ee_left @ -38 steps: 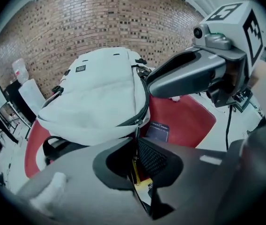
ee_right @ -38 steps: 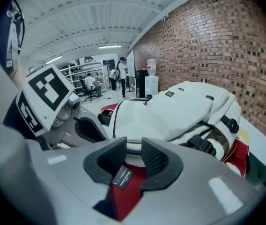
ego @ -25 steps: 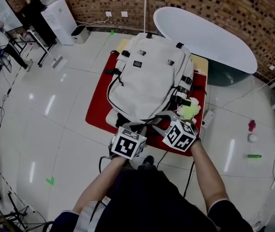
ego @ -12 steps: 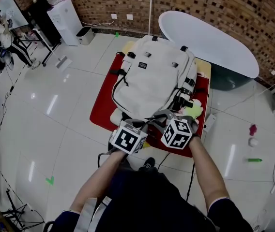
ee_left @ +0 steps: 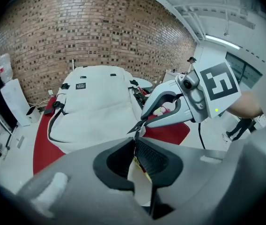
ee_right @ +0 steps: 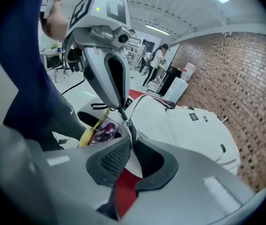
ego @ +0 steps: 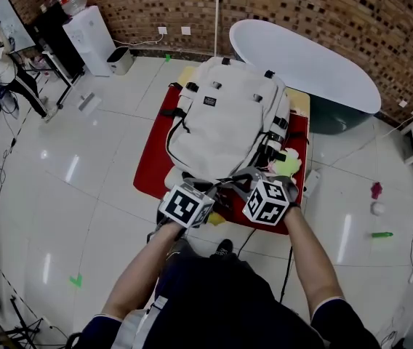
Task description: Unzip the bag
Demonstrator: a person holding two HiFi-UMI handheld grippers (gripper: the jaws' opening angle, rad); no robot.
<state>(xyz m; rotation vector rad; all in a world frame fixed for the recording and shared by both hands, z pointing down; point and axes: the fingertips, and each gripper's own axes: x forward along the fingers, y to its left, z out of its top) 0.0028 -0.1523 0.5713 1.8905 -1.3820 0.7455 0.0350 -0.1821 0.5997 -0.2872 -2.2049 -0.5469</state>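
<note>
While the red mat point(ego: 150, 167) is spreading across the middle of the head view, the white bag point(ego: 225, 122) is lying flat on it, its near end pointing toward the lower middle of the frame, where both grippers are meeting. The left gripper point(ee_left: 136, 143) is pinching white fabric at the bag's near edge between narrow fingers. The right gripper point(ee_right: 131, 136), whose jaws have just been closing, is nipping the zipper pull point(ee_right: 127, 124) between its tips, and a small picture card point(ee_right: 106, 129) is dangling just left of it in the right gripper view.
</note>
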